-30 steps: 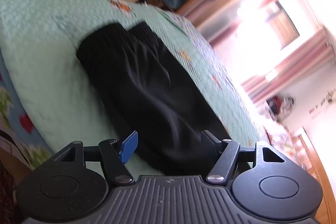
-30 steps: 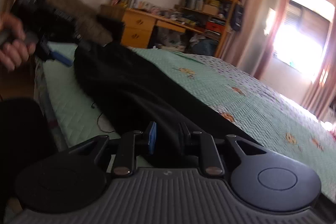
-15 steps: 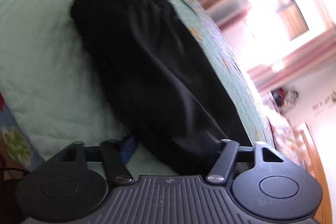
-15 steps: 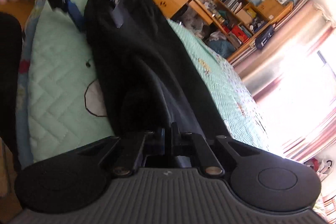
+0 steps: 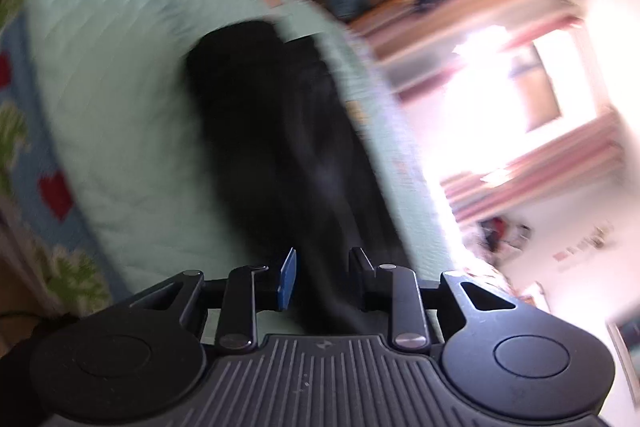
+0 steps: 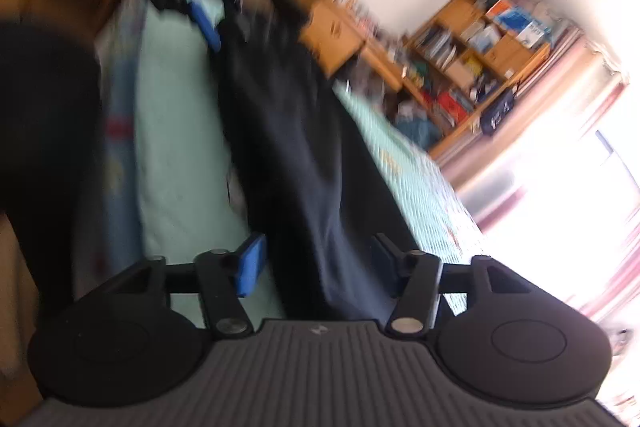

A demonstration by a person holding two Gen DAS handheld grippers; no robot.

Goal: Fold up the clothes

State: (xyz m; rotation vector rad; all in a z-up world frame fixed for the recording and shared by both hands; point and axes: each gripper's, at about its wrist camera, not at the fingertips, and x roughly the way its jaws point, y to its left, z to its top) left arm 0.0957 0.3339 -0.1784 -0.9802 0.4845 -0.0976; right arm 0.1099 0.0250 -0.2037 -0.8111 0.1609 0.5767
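While the black trousers (image 5: 280, 147) lie lengthwise on the pale green quilt (image 5: 120, 87) near the bed's edge, the left gripper (image 5: 324, 267) is closing, narrow, with cloth between its jaws; whether the pads press it I cannot tell. The right gripper (image 6: 316, 259) is opening, wide, cloth between its jaws but not pinched.
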